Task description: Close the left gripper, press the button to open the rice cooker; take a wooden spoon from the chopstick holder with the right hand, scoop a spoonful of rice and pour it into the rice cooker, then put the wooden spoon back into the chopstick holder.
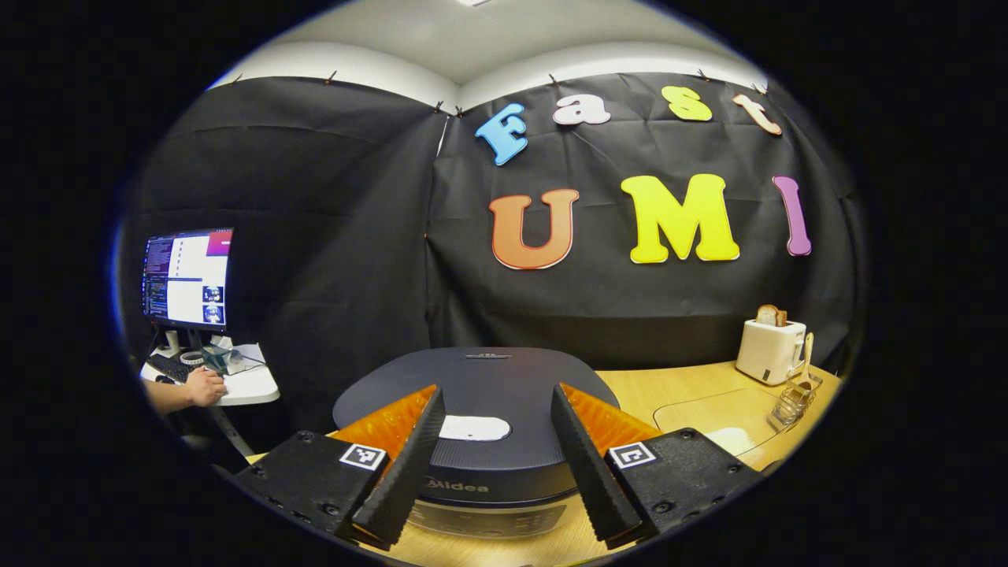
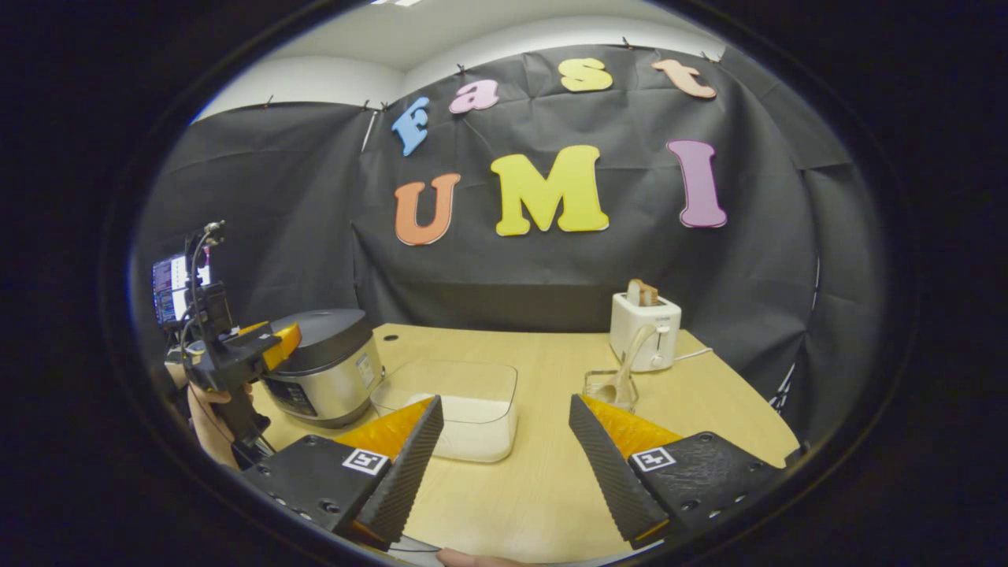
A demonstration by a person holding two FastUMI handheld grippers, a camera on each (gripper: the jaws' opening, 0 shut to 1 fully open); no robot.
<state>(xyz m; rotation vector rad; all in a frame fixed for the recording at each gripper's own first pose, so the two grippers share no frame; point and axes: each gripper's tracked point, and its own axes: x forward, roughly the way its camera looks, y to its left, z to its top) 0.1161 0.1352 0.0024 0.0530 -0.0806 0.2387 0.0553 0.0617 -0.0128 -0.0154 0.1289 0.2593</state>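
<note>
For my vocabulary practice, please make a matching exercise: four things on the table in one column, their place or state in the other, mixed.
1. rice cooker
2. toaster
3. wooden spoon
4. clear container

a. holds bread on top
b. lid closed
c. stands in the chopstick holder
d. has rice inside

Pairs: 1-b, 2-a, 3-c, 4-d
</note>
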